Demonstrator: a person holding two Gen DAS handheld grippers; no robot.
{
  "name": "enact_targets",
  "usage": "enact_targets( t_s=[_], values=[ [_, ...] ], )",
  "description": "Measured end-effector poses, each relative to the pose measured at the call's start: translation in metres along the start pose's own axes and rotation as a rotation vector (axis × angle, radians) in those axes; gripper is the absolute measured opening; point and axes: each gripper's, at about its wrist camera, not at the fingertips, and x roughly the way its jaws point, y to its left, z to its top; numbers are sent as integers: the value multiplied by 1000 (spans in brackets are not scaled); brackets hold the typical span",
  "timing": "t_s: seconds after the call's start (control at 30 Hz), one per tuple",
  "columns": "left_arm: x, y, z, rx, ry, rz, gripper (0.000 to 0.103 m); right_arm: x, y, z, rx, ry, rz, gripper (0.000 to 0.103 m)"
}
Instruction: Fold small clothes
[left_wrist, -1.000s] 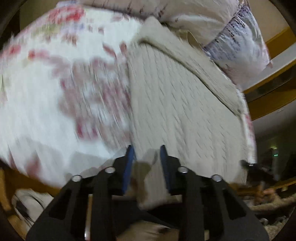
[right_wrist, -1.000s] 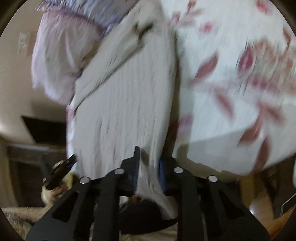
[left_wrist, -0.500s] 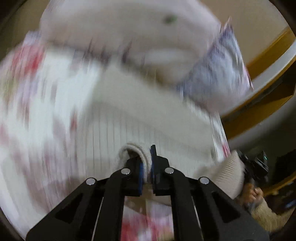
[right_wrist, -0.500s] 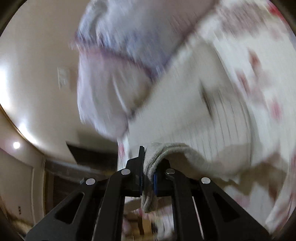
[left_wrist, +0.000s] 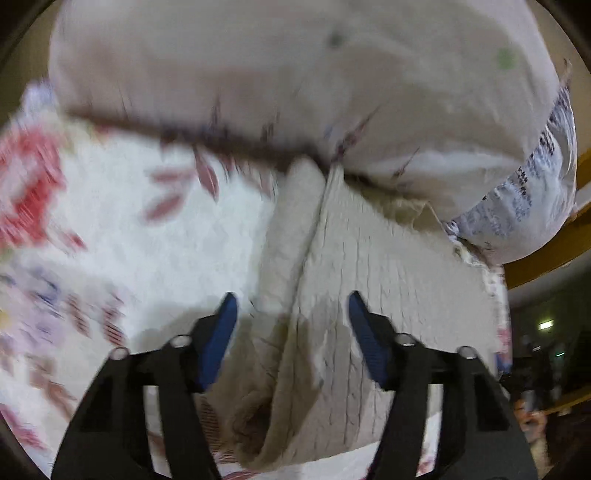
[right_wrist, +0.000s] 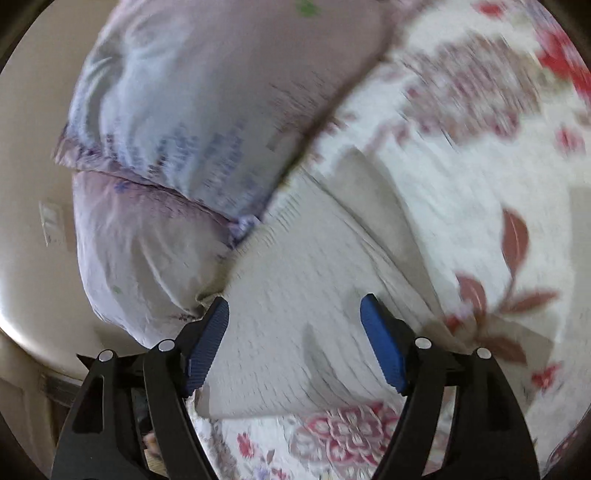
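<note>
A cream cable-knit sweater (left_wrist: 369, 280) lies folded over on the floral bedspread (left_wrist: 155, 236). A plain sleeve or flap (left_wrist: 291, 229) lies along its left side. My left gripper (left_wrist: 290, 306) is open and empty just above the sweater's near folded edge. In the right wrist view the same sweater (right_wrist: 295, 295) lies below my right gripper (right_wrist: 293, 306), which is open and empty. Both views are blurred by motion.
Two pale pillows (left_wrist: 295, 74) lie against the sweater's far edge; they also show in the right wrist view (right_wrist: 207, 110). The floral bedspread (right_wrist: 480, 166) stretches to the right. A wooden headboard edge (left_wrist: 554, 254) is at the right.
Both grippers were shut on the sweater's hem and carried it up and over toward the pillows. Now both have opened and let go, and the sweater lies folded.
</note>
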Motion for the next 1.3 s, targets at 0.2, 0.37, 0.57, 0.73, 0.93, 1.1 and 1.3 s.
enact_targets(
  t_s=[0.2,0.37,0.57,0.73,0.93,1.1,1.3],
  values=[
    [13,11,-4,-167,-24,-145,16,-2,1,-4,-34,20,5,75],
    [-17,-57,-8,-111,-89,-339,13,-23,-1,6,-80,16,5,75],
    [43,-233,-20,0,17,-661,14,-59,-6,29,-161,-88,-74,75],
    [116,-296,-41,-110,221,-831,22,-64,-18,60,-110,-67,-55,86],
    [76,-221,-36,30,55,-386,67,-32,-36,81,-35,126,4,94],
    [104,-206,-62,103,179,-214,72,13,-34,78,-50,270,-10,92],
    [128,-218,-79,154,146,-180,52,26,-16,54,-160,238,-17,31]
  ],
)
